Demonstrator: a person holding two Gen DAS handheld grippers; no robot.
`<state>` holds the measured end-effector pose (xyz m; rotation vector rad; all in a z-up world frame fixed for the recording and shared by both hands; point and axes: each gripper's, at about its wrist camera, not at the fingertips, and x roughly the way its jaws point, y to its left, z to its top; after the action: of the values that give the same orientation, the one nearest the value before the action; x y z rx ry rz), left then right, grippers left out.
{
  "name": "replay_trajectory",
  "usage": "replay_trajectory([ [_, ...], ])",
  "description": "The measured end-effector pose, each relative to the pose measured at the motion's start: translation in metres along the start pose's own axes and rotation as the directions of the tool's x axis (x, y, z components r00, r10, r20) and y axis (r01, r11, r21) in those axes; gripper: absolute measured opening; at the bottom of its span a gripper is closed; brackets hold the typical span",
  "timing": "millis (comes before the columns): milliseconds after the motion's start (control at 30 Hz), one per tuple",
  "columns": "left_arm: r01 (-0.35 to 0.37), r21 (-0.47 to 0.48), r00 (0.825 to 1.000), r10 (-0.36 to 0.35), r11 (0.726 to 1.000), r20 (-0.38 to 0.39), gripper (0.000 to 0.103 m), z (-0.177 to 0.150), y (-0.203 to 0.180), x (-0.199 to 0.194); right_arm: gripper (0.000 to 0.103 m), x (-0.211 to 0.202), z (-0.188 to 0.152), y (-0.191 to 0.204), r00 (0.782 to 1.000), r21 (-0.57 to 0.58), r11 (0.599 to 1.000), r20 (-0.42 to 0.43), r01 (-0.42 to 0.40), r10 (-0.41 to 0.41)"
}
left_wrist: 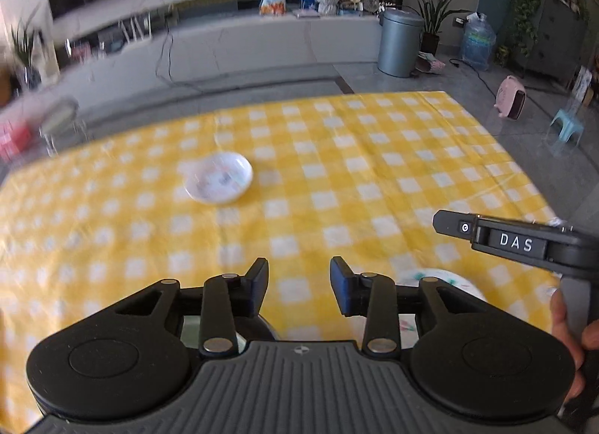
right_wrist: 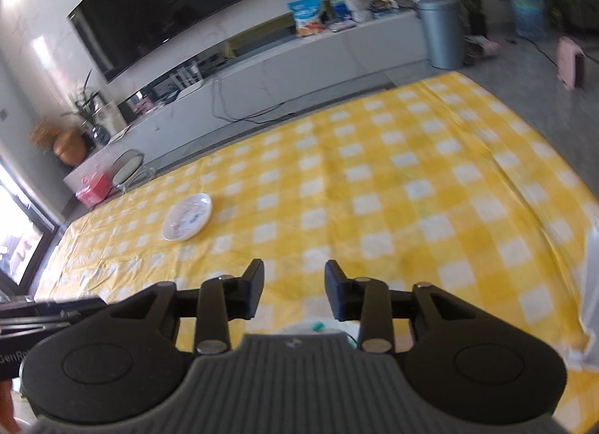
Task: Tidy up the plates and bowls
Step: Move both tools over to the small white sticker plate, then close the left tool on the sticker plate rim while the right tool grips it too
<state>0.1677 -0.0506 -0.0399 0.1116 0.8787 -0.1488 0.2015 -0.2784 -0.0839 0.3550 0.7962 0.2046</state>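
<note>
The left hand-held gripper (left_wrist: 299,284) hangs with its jaws apart, gripping nothing. The right hand-held gripper (right_wrist: 294,290) is likewise spread and unloaded.

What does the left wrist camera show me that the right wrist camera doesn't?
Only the left wrist view shows the right gripper's body from outside and a patterned plate near the table edge, partly behind the left gripper. Only the right wrist view shows the whole TV and an orange pot. Both show the small white dish resting on the yellow checked tablecloth, the grey bin, and open, empty fingers; the right gripper holds nothing either.
</note>
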Motion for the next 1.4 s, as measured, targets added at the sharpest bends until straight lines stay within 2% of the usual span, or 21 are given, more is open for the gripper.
replay_trajectory([
  [167,0.027,-0.007,1.0,-0.027,1.0,0.007,0.046,0.021,0.027,0.011,0.042,0.019,0.015,0.012,1.0,-0.025,0.999,-0.006,-0.02,0.02],
  [367,0.034,-0.057,0.999,-0.034,0.998,0.006,0.047,0.047,0.066,0.039,0.042,0.052,0.031,0.024,0.998,0.039,0.997,-0.032,-0.061,0.062],
  [633,0.069,-0.171,0.996,-0.078,0.983,-0.041,0.047,0.071,0.125,0.091,0.041,0.11,0.045,0.049,0.986,0.082,0.992,-0.128,-0.101,0.111],
  [733,0.081,-0.204,0.993,-0.096,0.976,-0.064,0.041,0.075,0.145,0.112,0.036,0.137,0.05,0.063,0.976,0.091,0.99,-0.179,-0.112,0.127],
  [867,0.103,-0.237,0.989,-0.125,0.966,-0.08,0.04,0.077,0.163,0.139,0.035,0.171,0.059,0.087,0.967,0.086,0.989,-0.212,-0.123,0.139],
  [1067,0.102,-0.288,0.983,-0.141,0.952,-0.119,0.033,0.073,0.178,0.176,0.033,0.219,0.063,0.109,0.957,0.053,0.996,-0.276,-0.076,0.087],
  [1200,0.118,-0.32,0.98,-0.162,0.94,-0.116,0.031,0.068,0.184,0.187,0.025,0.237,0.062,0.111,0.951,0.063,0.996,-0.298,-0.063,0.079],
  [1267,0.117,-0.331,0.978,-0.166,0.936,-0.124,0.024,0.066,0.185,0.192,0.021,0.241,0.061,0.107,0.948,0.086,0.994,-0.305,-0.065,0.088],
  [1400,0.126,-0.31,0.978,-0.171,0.942,-0.123,0.019,0.068,0.179,0.195,0.011,0.245,0.06,0.101,0.947,0.112,0.993,-0.311,-0.047,0.08],
])
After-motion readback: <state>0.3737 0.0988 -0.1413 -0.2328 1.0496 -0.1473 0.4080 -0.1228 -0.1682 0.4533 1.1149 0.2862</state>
